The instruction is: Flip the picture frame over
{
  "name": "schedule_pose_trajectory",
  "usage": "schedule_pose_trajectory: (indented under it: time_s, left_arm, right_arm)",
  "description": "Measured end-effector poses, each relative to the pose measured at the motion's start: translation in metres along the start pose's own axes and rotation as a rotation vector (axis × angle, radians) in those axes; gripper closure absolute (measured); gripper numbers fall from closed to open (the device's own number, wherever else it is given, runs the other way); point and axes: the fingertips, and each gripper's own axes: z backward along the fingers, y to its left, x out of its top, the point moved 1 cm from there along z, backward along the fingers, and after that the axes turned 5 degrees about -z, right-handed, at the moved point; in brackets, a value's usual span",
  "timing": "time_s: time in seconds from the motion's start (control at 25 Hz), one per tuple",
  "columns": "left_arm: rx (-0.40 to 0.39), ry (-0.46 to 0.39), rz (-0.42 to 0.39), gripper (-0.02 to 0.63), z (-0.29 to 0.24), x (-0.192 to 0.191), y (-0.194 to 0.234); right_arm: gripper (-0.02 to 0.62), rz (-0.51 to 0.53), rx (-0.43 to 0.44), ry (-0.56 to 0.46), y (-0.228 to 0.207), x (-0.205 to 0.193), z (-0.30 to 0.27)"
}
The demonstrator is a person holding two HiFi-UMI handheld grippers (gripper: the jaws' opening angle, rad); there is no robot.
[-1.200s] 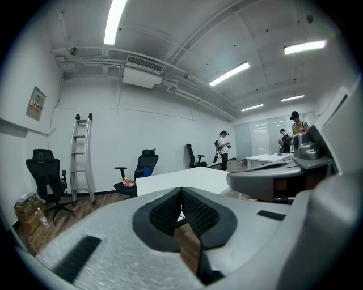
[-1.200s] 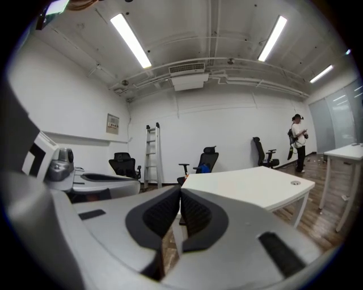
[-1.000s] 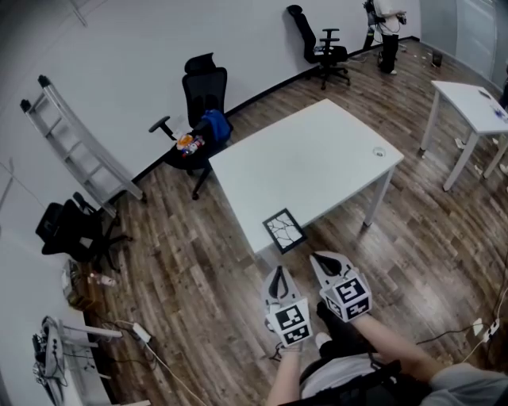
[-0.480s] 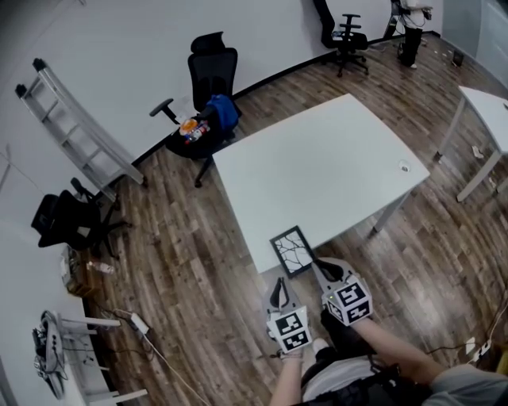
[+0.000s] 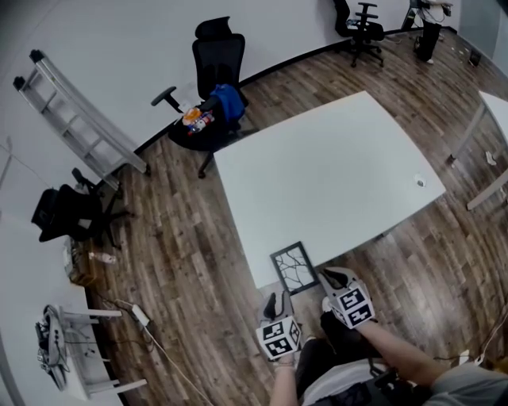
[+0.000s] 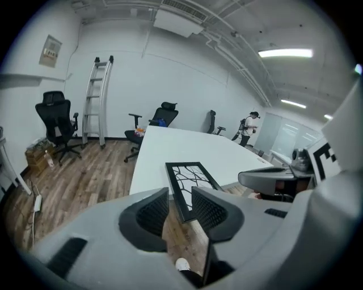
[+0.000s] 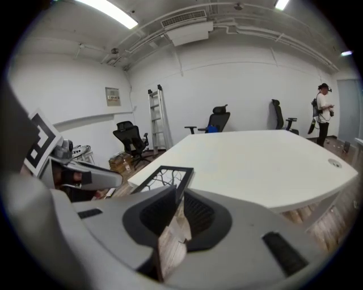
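The picture frame (image 5: pixel 294 267) is black with a white crackle pattern and lies flat on the near corner of the white table (image 5: pixel 333 174). My left gripper (image 5: pixel 275 300) sits just short of the frame's near left edge. In the left gripper view its jaws (image 6: pixel 180 198) are opening, with the frame's (image 6: pixel 190 180) near end showing in the gap, untouched. My right gripper (image 5: pixel 332 277) is off the frame's near right corner. In the right gripper view its jaws (image 7: pixel 177 195) are opening too, with only a narrow gap, and the frame (image 7: pixel 164 175) lies just beyond them.
A black office chair (image 5: pixel 216 103) holding a blue bag stands beyond the table's far left corner. A ladder (image 5: pixel 75 111) leans on the wall, with another chair (image 5: pixel 67 218) at the left. A second table (image 5: pixel 496 111) is at the right, and a person (image 5: pixel 432 24) stands far back.
Both grippers have sunk and come closer to the frame's near edge. Their jaws have parted, the left more than the right. The view has shifted over the table.
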Motion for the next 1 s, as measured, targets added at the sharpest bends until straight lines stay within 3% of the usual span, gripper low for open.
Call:
schedule_pose_trajectory:
  time_s: [0.12, 0.52, 1.0]
  left_arm:
    - [-0.051, 0.055, 0.068, 0.451, -0.012, -0.005, 0.001]
    - [-0.174, 0.184, 0.175, 0.453, -0.044, -0.022, 0.006]
    - [-0.37, 0.236, 0.337, 0.469, -0.065, -0.032, 0.006]
  right_arm:
    - [0.546, 0.009, 0.025, 0.04, -0.003, -0.006, -0.013]
    - [0.546, -0.067, 0.028, 0.078, -0.015, -0.015, -0.038]
    - [0.546, -0.229, 0.046, 0.082, -0.016, -0.024, -0.054]
